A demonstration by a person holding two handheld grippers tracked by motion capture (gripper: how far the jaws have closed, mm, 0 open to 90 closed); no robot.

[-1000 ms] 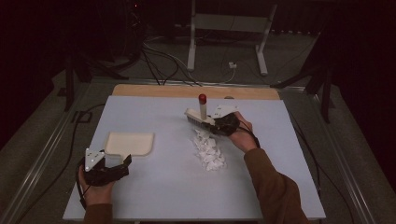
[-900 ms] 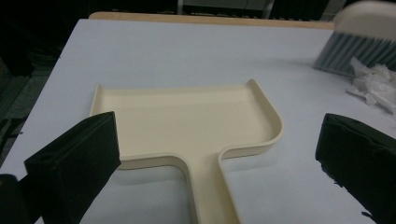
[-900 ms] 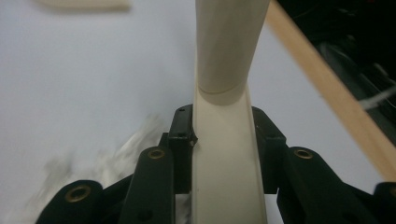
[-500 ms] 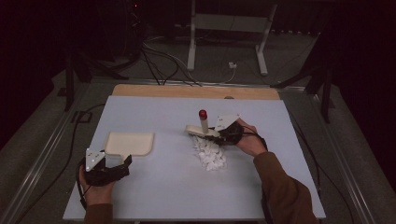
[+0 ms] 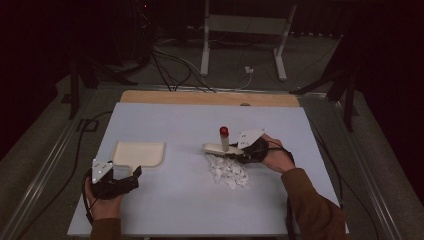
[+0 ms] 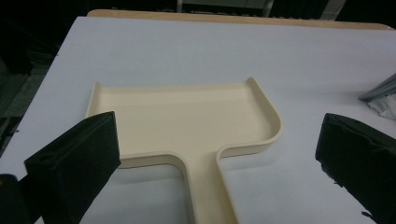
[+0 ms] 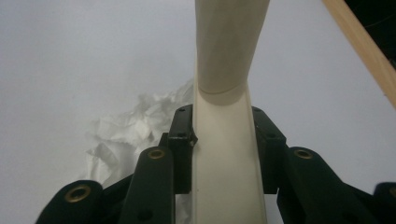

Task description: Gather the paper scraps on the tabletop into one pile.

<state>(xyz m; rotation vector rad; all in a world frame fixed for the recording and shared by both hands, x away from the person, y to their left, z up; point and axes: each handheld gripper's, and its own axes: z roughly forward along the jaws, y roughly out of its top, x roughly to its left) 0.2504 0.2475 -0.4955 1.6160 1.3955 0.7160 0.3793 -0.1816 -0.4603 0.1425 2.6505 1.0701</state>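
While its fingers (image 7: 182, 140) clamp the cream plastic brush handle (image 7: 226, 158), the right gripper (image 5: 239, 150) holds it over crumpled white paper scraps (image 5: 227, 170) mid-surface (image 5: 175, 200); the left gripper (image 5: 134, 175), fingers wide, hovers at the cream plastic dustpan (image 6: 187, 119).

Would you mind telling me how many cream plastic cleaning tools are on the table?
2. A cream dustpan lies flat at the table's left, just ahead of the open left gripper. A cream brush is clamped in the right gripper, beside the pile of paper scraps.
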